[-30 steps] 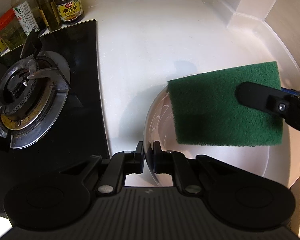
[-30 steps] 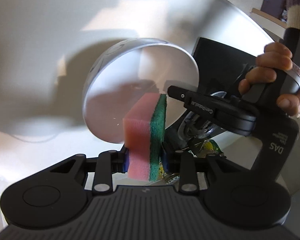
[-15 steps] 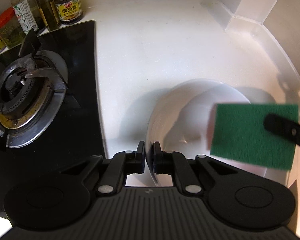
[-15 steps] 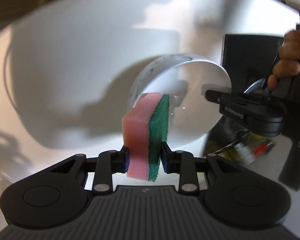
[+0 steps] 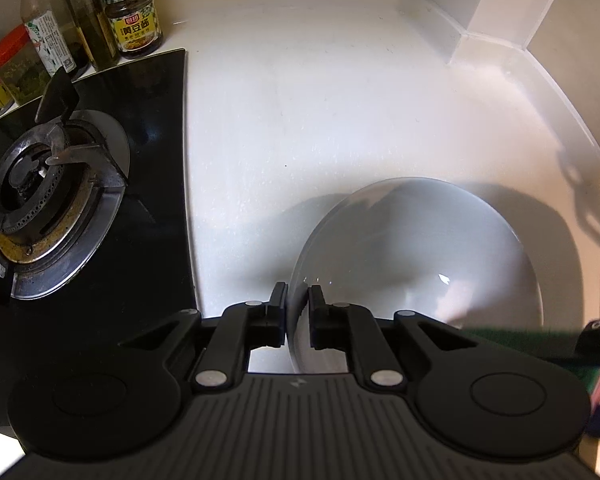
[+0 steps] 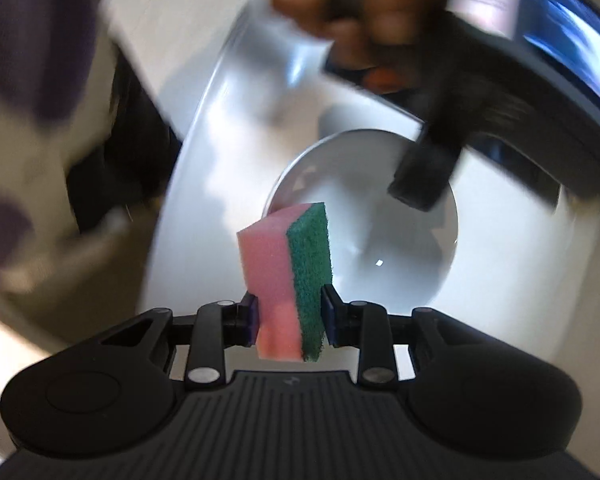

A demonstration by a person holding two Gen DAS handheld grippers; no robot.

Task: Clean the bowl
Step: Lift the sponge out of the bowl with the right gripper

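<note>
left gripper (image 5: 298,312) clamped on near rim of white bowl (image 5: 420,248), one finger inside the wall, one outside. bowl held above white countertop (image 5: 320,100), shadow cast beneath it, interior facing up and to the right. bowl interior glossy, with small highlights. right gripper (image 6: 288,312) clamped on sponge (image 6: 288,280), pink foam to the left, green scouring layer to the right. sponge upright, in front of bowl opening in right wrist view; contact with bowl not determinable. sponge edge seen at lower right of left wrist view, just beside bowl rim. right wrist view heavily blurred. gas burner (image 5: 48,204) on black hob (image 5: 152,200) left of bowl. jar (image 5: 134,18) and bottles (image 5: 88,16) at back left corner.
</note>
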